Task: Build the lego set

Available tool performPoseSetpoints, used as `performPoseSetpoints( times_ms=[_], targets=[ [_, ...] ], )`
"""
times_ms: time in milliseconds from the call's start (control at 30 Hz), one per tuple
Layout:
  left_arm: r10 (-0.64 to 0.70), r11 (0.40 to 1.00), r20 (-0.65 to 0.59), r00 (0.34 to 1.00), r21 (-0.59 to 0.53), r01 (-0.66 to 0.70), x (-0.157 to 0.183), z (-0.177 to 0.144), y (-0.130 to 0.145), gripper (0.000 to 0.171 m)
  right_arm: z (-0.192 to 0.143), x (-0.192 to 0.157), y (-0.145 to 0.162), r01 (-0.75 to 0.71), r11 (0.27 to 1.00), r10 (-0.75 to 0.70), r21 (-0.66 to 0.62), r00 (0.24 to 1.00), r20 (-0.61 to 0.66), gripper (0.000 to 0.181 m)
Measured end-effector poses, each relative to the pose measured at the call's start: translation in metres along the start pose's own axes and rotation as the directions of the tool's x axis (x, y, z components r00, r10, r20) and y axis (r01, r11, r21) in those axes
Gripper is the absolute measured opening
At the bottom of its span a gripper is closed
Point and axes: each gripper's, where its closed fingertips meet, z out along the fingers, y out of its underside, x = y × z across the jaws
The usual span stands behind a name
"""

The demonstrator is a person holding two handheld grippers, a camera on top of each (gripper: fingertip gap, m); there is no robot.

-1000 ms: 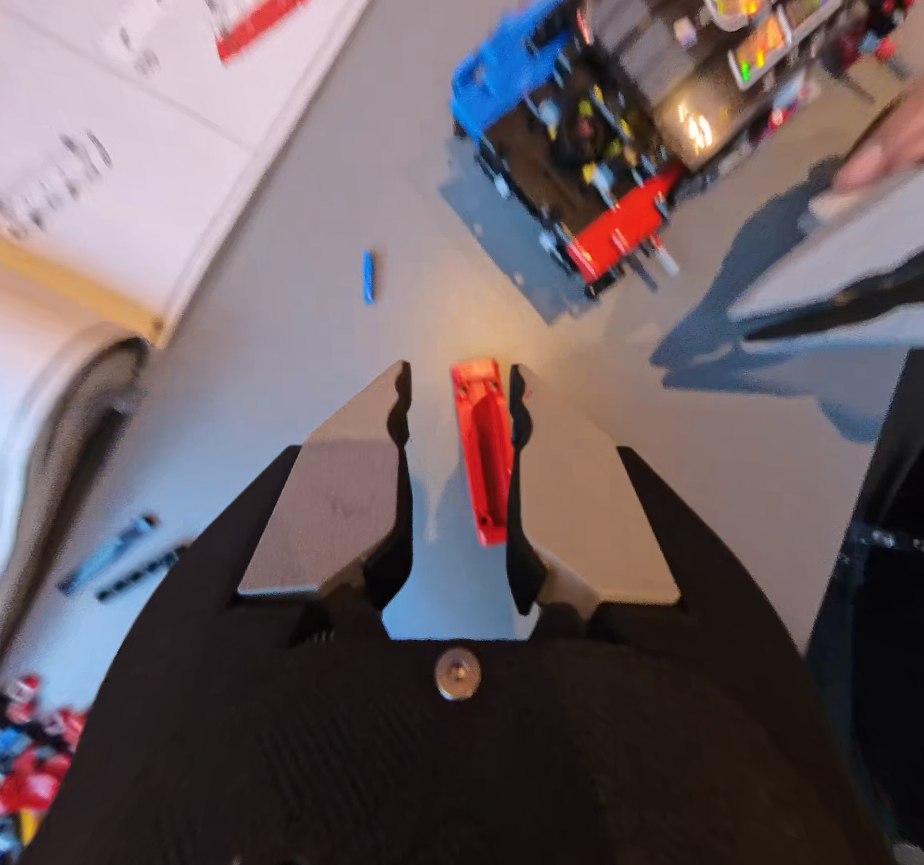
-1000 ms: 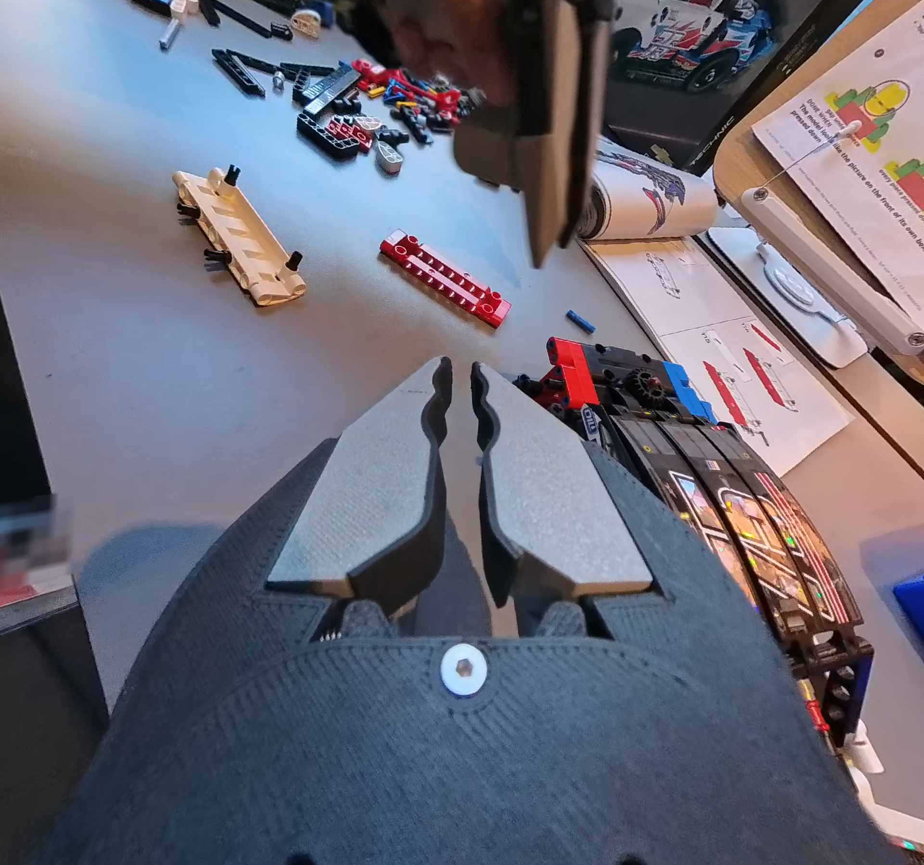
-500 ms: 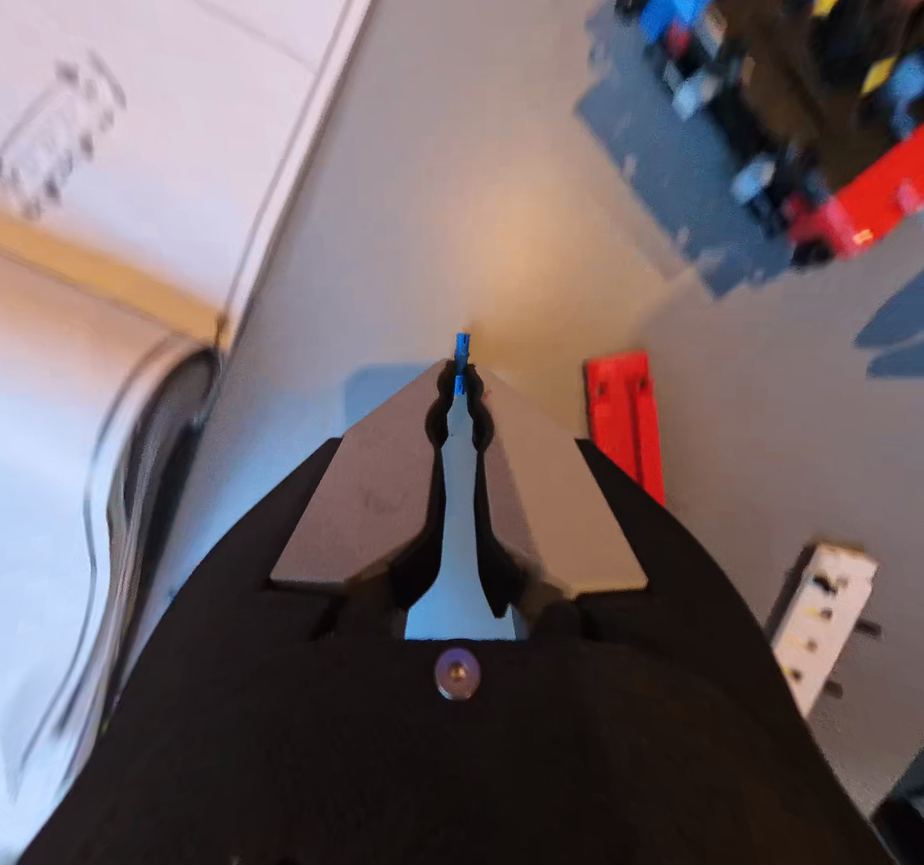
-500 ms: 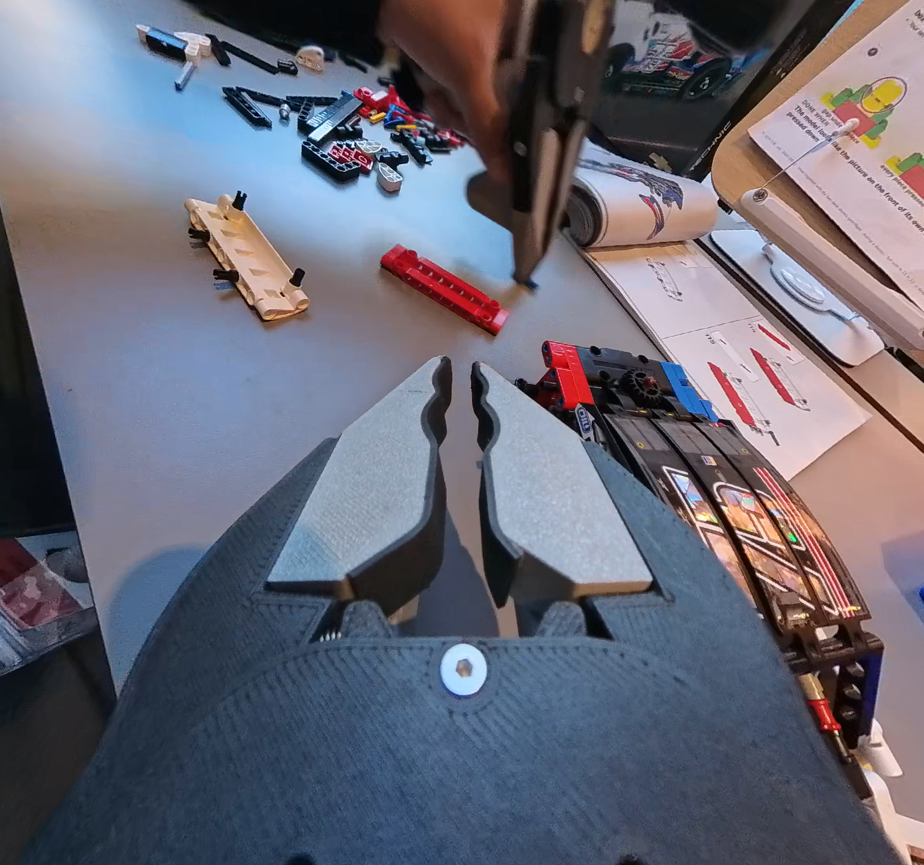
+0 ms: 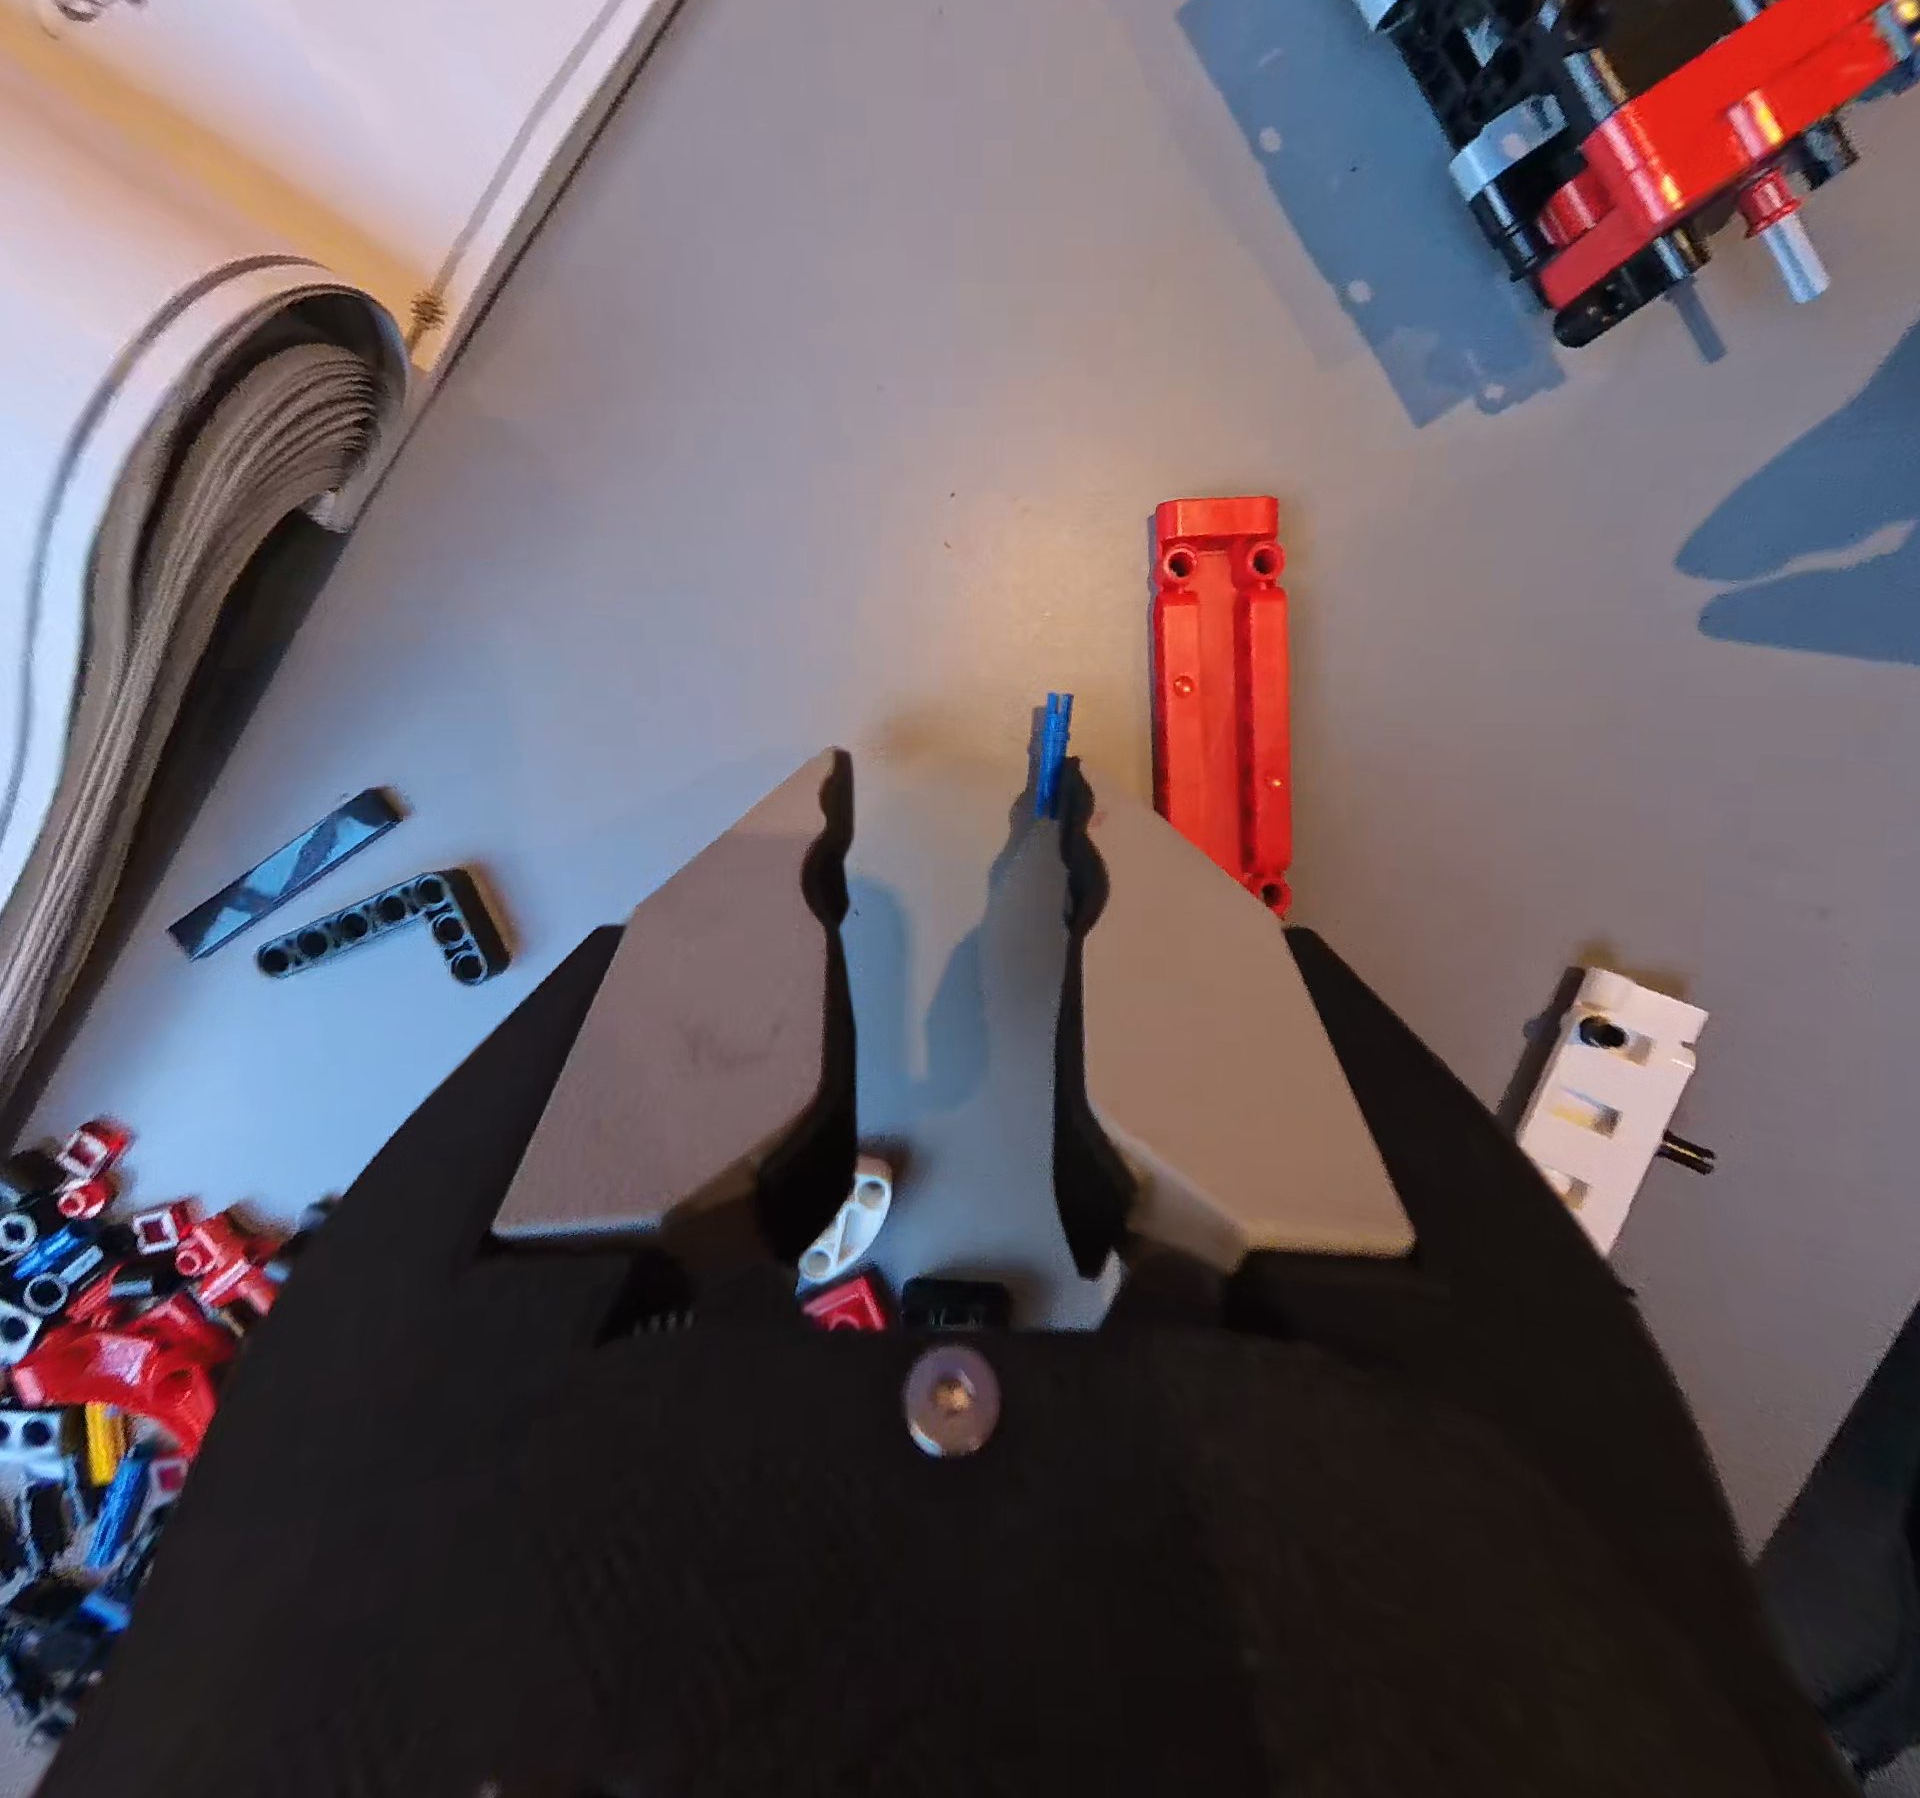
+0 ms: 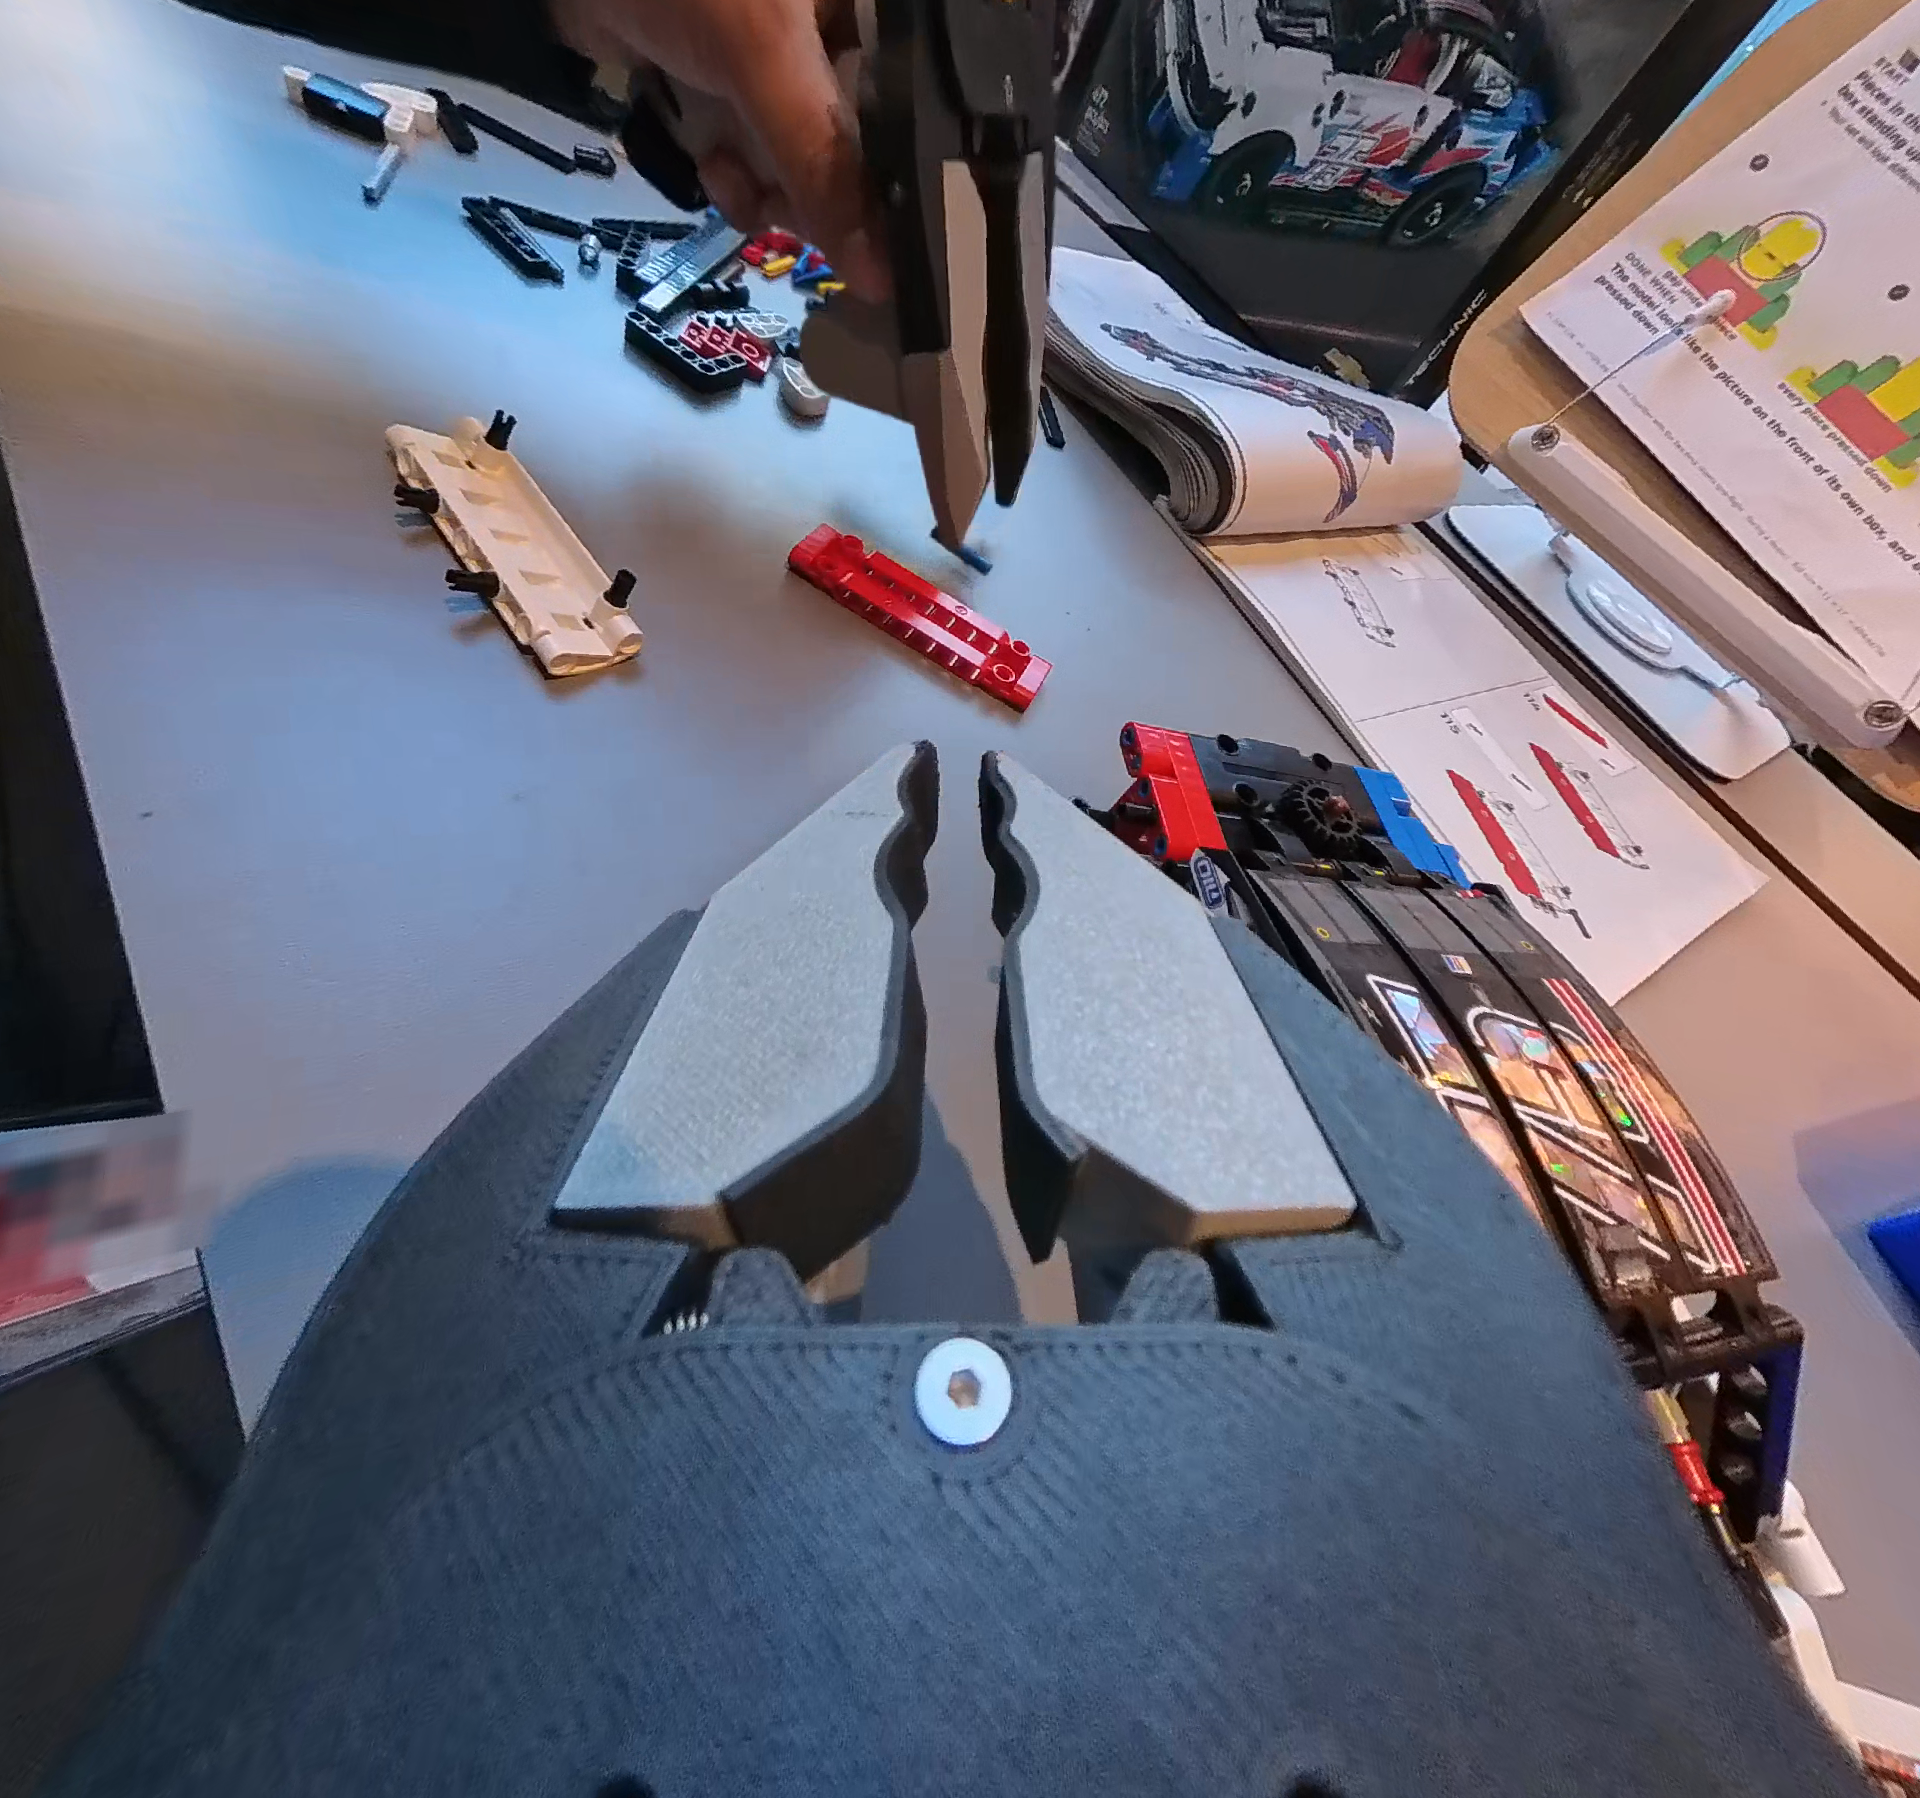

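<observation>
With its jaws spread apart, the left gripper is held over the blue pin, lying at nine o'clock of the red panel, so closing on it seems required next, while the right gripper is kept nearly closed and empty.

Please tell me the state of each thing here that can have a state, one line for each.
left hand-held gripper: open.
right hand-held gripper: nearly shut, empty.
blue pin: against the left gripper's right fingertip.
red beam: flat on the table, loose.
white panel: flat, black pins inserted.
instruction booklet: open.
</observation>
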Motion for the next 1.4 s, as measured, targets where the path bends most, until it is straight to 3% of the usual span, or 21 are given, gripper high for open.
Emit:
performPoseSetpoints(
  times_ms=[267,433,600,733,867,1000,1133,1400],
  targets=[
    [-0.103,0.986,0.039,0.994,0.135,0.097,-0.006,-0.046,0.006,0.042,0.000,0.003,0.000,-0.012,1.000,0.012,0.003,1.000,-0.006,0.005],
    [-0.230,0.948,0.000,0.973,0.225,0.224,0.030,-0.082,0.036,0.045,0.005,-0.003,-0.003,-0.053,0.999,0.053,-0.004,0.998,0.025,0.005],
    [-0.266,0.941,0.049,0.963,0.230,0.248,0.071,-0.083,0.085,0.046,0.026,-0.017,-0.034,-0.109,0.994,0.108,0.004,0.990,0.091,0.006],
    [-0.331,0.903,0.059,0.942,0.309,0.298,0.083,-0.088,0.104,0.043,0.052,-0.013,-0.070,-0.098,0.995,0.094,0.024,0.989,0.115,0.011],
    [-0.394,0.859,0.124,0.911,0.402,0.317,0.071,-0.094,0.117,0.044,0.069,-0.022,-0.068,-0.108,0.993,0.098,0.051,0.981,0.168,0.011],
    [-0.434,0.814,0.199,0.879,0.504,0.288,0.052,-0.099,0.120,0.049,0.069,-0.032,-0.050,-0.123,0.990,0.105,0.075,0.973,0.205,0.014],
    [-0.436,0.767,0.261,0.861,0.609,0.203,0.035,-0.105,0.106,0.050,0.064,-0.035,-0.059,-0.203,0.971,0.158,0.130,0.944,0.291,0.022],
    [-0.343,0.749,0.325,0.881,0.661,0.048,0.041,-0.112,0.085,0.052,0.045,-0.014,-0.074,-0.288,0.927,0.218,0.241,0.936,0.278,0.031]
  ],
)
